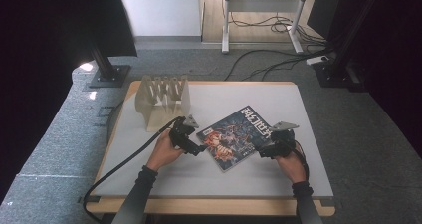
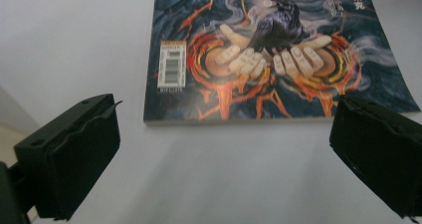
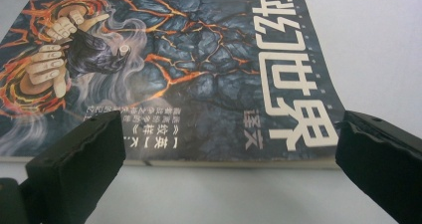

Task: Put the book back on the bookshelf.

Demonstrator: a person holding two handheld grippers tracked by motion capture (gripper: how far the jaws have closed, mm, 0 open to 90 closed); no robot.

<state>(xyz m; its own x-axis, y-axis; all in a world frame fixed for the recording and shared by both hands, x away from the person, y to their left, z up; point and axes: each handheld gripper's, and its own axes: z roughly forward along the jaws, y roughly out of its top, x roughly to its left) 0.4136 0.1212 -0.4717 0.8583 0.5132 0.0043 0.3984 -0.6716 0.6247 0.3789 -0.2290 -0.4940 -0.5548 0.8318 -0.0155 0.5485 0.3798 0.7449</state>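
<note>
magazine (image 1: 236,137) lying flat and skewed on the white table (image 1: 259,179), just right of centre in the high view, its dark cover of orange cracks facing up. i hold a gripper at each side of it: my left gripper (image 1: 191,145) sits at the magazine's left edge, my right gripper (image 1: 271,147) at its right edge, both low in the frame with my forearms entering from the bottom.

in the left gripper view, my left gripper (image 2: 224,149) is spread wide, one black jaw at the lower left of the frame and one at the lower right, bare table between them. the magazine (image 2: 268,50) fills the upper middle, its near edge just beyond the jaws, a barcode label (image 2: 171,64) at its left and a black bird resting in painted hands at centre.

in the right gripper view, my right gripper (image 3: 229,169) is likewise released, jaws wide apart at the lower corners, nothing gripped. the magazine (image 3: 199,69) spans the frame above them, its thick edge running across just ahead of the jaws, large white characters at the right.

a pale slotted rack (image 1: 163,100) stands at the upper left of the table, well apart from the magazine.
</note>
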